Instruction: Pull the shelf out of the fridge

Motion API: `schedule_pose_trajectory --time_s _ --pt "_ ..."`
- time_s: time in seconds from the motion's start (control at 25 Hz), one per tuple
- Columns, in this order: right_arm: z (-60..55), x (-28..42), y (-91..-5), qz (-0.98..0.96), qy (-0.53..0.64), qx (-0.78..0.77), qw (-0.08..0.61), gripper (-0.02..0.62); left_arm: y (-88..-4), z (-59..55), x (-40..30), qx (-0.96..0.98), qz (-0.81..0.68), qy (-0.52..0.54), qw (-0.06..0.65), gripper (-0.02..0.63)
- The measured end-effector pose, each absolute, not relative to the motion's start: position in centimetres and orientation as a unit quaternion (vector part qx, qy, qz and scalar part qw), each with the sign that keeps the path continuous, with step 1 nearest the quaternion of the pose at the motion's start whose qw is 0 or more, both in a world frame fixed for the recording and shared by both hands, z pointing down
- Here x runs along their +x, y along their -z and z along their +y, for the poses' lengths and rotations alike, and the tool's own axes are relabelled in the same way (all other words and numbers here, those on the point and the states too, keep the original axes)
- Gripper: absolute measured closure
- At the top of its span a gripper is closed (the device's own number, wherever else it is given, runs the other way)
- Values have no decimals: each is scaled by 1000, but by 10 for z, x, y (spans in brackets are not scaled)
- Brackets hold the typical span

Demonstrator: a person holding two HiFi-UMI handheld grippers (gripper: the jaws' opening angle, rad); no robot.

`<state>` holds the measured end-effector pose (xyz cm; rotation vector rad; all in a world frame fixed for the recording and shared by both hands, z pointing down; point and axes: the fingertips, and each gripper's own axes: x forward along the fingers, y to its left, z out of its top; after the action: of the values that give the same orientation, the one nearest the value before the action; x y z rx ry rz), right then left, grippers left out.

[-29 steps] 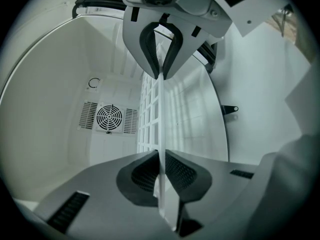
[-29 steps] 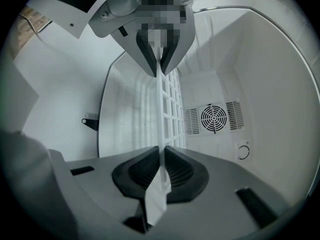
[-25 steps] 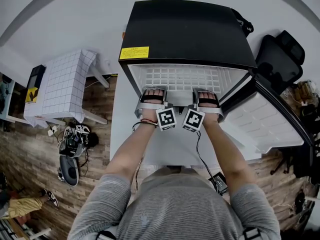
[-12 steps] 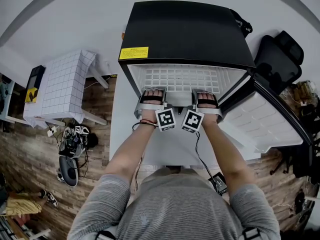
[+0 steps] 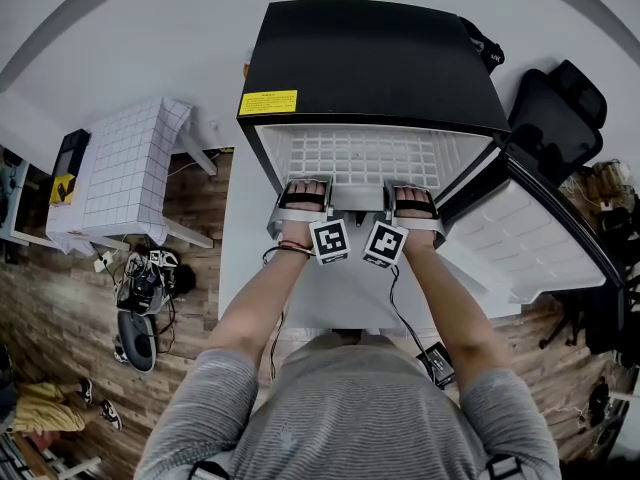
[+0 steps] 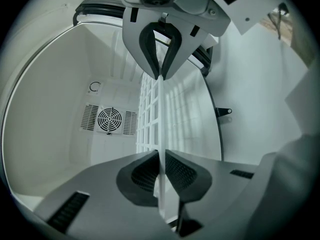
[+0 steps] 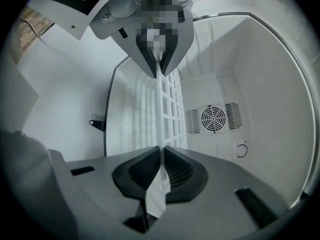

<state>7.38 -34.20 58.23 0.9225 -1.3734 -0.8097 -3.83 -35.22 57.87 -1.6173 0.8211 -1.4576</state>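
A black mini fridge point(image 5: 370, 63) stands with its door point(image 5: 530, 243) swung open to the right. Its white grid shelf point(image 5: 360, 158) sticks part of the way out at the front. My left gripper point(image 5: 305, 196) and my right gripper point(image 5: 412, 198) sit side by side on the shelf's front edge. In the left gripper view the shelf point(image 6: 150, 114) runs edge-on between the dark pads, and the left gripper point(image 6: 160, 171) is shut on it. The right gripper view shows the same: the shelf point(image 7: 167, 106) is pinched by the right gripper point(image 7: 162, 171).
The fridge's white inside has a round fan vent point(image 6: 110, 119) on its back wall. A small table with a checked cloth point(image 5: 125, 168) stands to the left, a black chair point(image 5: 560, 118) to the right. Shoes and cables point(image 5: 145, 288) lie on the wooden floor.
Both grippers have come slightly toward me with the shelf edge in them, and a little more of the grid shows outside the fridge.
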Motion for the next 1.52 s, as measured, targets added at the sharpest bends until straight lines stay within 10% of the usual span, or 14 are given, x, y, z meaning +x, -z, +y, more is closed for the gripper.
schedule_pose_trajectory --time_s 1.52 --pt "-320 74 -583 -601 333 403 604 561 -579 -331 -39 -649 320 569 391 569"
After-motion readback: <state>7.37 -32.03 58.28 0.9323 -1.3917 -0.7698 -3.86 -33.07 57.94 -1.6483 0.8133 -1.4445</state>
